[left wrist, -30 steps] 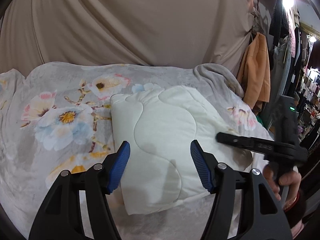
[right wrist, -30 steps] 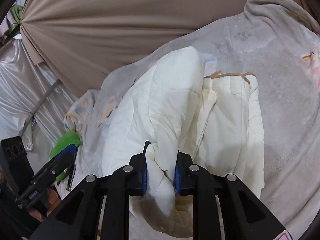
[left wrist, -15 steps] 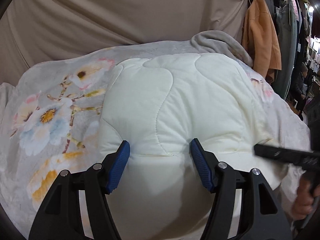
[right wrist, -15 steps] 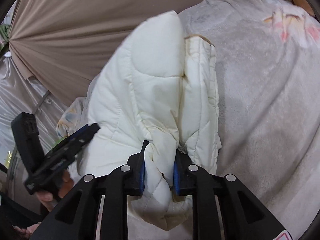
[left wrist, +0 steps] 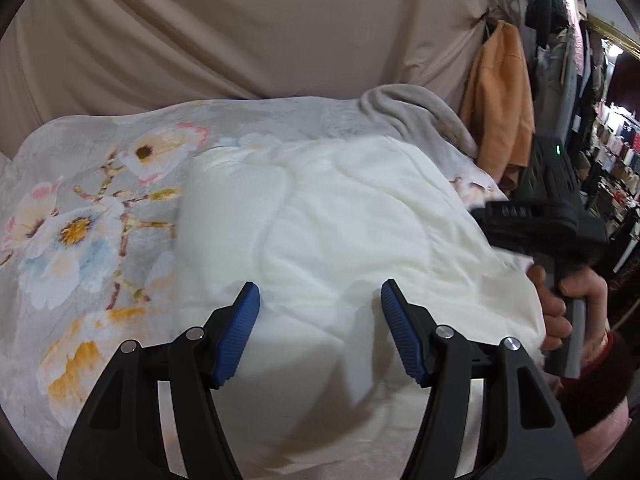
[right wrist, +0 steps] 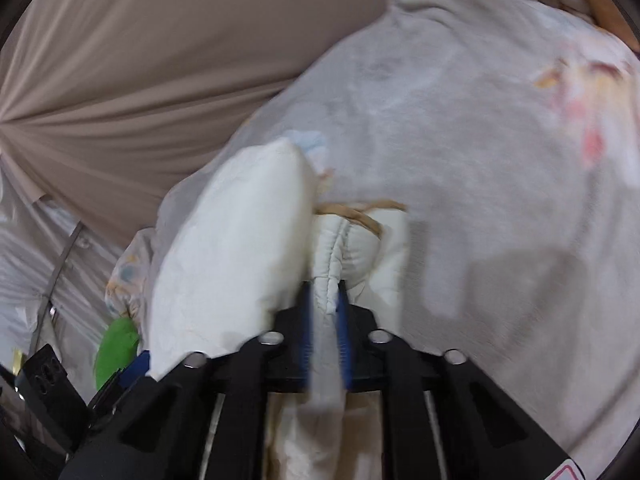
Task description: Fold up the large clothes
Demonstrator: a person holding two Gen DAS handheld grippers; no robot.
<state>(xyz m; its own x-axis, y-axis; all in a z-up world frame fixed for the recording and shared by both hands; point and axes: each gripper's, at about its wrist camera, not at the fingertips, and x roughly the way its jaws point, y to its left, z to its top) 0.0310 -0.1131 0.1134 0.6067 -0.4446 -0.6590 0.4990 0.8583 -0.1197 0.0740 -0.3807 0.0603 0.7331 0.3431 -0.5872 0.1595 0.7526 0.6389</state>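
Note:
A white quilted padded garment (left wrist: 340,240) lies folded in a thick bundle on a grey floral blanket (left wrist: 100,208). My left gripper (left wrist: 320,332) is open, its blue pads on either side of the garment's near bulge. My right gripper (right wrist: 324,336) is shut on a seamed edge of the garment (right wrist: 240,264), which bulges up to the left of the fingers. The right gripper also shows at the right in the left wrist view (left wrist: 548,216), held by a hand at the garment's right edge. The left gripper's body shows low left in the right wrist view (right wrist: 48,392).
A beige curtain (left wrist: 240,32) hangs behind the blanket. An orange garment (left wrist: 500,104) and dark clothes hang at the right. A green object (right wrist: 116,348) lies at the blanket's far side in the right wrist view. The blanket (right wrist: 500,160) spreads wide to the right there.
The right gripper has brought the held garment edge down toward the blanket, and the bundle has flattened. The left gripper has stayed open over the garment, drawing back slightly.

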